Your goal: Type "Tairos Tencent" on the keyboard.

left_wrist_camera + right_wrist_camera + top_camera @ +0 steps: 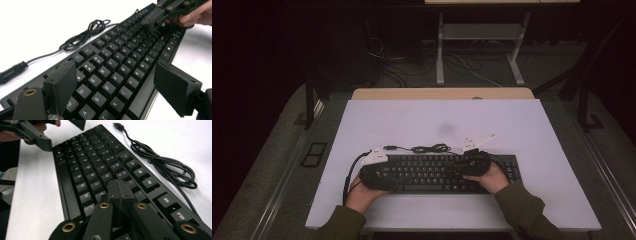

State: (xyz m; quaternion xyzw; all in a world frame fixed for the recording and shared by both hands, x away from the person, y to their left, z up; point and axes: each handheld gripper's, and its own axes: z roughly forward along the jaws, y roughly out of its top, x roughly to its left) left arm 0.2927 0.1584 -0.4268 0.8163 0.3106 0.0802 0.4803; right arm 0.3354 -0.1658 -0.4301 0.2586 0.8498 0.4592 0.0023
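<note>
Left gripper point(115, 85): jaws spread wide, holding nothing, over the left keys | Right gripper point(119, 191): jaws pressed together, empty, tip at a right-hand key | Keyboard point(437, 172): black, full-size, flat beneath both grippers | Cable point(165, 165): black, loosely coiled beyond keyboard, unplugged | Progress: judged at key-pressing; remainder unclear.

Legible on the keyboard point(117, 67) keycaps in the left gripper view: W, E, R, A, D, F, C, X.
</note>
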